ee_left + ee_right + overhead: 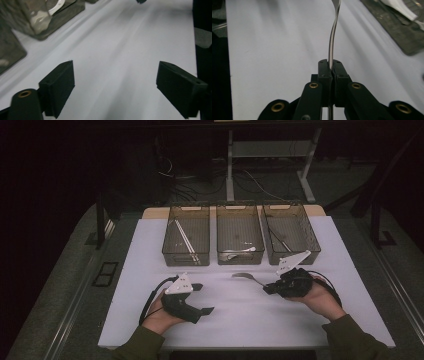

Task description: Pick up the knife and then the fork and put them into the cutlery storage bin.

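Right, high view first: left gripper (202, 298) sits low on the white table (235, 320), jaws spread wide with bare surface between them, nothing held. Right gripper (266, 288) is at the right side of the table, just in front of the right-hand bin (291, 232), jaws clamped on the handle of a metal utensil (245, 276). The utensil sticks out toward the middle of the table, its head end just in front of the middle bin (239, 234). Can't tell from here whether it's a spoon or a fork. Three smoky clear bins stand in a row at the far side; the left bin (186, 234) has pale sticks lying in it, and the middle one holds something pale too.

Left gripper view: both black pads (58, 82) well apart, plain white table between them, a bin's corner (47, 17) at upper left.

Right gripper view: jaws pressed together on the thin metal handle (331, 45), which runs edge-on up from the pads and curves away over the table. Head end is cut off at the top edge. Bin base (397, 27) at upper right.
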The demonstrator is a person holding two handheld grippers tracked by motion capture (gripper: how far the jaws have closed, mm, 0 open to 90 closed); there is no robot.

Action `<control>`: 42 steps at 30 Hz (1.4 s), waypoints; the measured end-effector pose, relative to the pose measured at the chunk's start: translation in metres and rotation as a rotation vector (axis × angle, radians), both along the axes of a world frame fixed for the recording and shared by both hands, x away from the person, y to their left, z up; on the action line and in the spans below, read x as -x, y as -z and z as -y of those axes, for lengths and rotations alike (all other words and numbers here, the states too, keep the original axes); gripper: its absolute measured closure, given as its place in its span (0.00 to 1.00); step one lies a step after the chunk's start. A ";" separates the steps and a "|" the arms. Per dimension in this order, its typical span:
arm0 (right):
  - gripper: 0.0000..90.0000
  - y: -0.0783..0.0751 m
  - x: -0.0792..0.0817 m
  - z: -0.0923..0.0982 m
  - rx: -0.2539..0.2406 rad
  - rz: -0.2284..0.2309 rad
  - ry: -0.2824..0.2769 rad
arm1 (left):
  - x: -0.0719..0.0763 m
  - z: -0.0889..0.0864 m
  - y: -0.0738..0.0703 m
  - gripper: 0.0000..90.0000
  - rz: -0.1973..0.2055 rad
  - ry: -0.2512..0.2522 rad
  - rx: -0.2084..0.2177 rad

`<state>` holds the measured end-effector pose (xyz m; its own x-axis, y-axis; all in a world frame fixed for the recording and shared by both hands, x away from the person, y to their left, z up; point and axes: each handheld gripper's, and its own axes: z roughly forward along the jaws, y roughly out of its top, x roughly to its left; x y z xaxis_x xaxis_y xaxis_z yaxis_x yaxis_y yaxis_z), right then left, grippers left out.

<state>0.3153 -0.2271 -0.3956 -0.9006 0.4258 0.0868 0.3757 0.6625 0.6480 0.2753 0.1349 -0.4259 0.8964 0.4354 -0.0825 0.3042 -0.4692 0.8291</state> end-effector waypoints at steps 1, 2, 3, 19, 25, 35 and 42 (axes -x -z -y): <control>0.97 -0.001 -0.001 0.002 -0.008 -0.005 0.016 | 0.002 -0.002 0.002 0.15 -0.007 -0.014 0.002; 0.97 -0.002 -0.002 0.004 -0.013 -0.003 0.031 | 0.002 -0.005 0.005 0.14 -0.013 -0.023 0.004; 0.97 -0.002 -0.003 0.006 -0.017 0.001 0.042 | 0.004 -0.008 0.007 0.14 -0.018 -0.035 0.010; 0.97 -0.029 -0.034 0.038 -0.078 0.038 0.200 | 0.004 -0.010 0.012 0.00 -0.025 -0.087 0.009; 0.97 -0.040 -0.053 0.049 -0.081 0.041 0.269 | 0.007 -0.006 0.011 0.00 -0.013 -0.066 0.003; 0.97 -0.049 -0.088 0.068 -0.098 0.033 0.403 | 0.007 -0.005 0.013 0.00 -0.012 -0.060 -0.009; 0.97 -0.053 -0.114 0.077 -0.089 0.033 0.486 | 0.008 -0.001 0.014 0.00 -0.007 -0.045 -0.038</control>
<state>0.4297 -0.3037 -0.3425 -0.6028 0.7893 0.1166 0.6057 0.3575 0.7108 0.2671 0.1362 -0.4401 0.8754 0.4780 -0.0716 0.3315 -0.4859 0.8087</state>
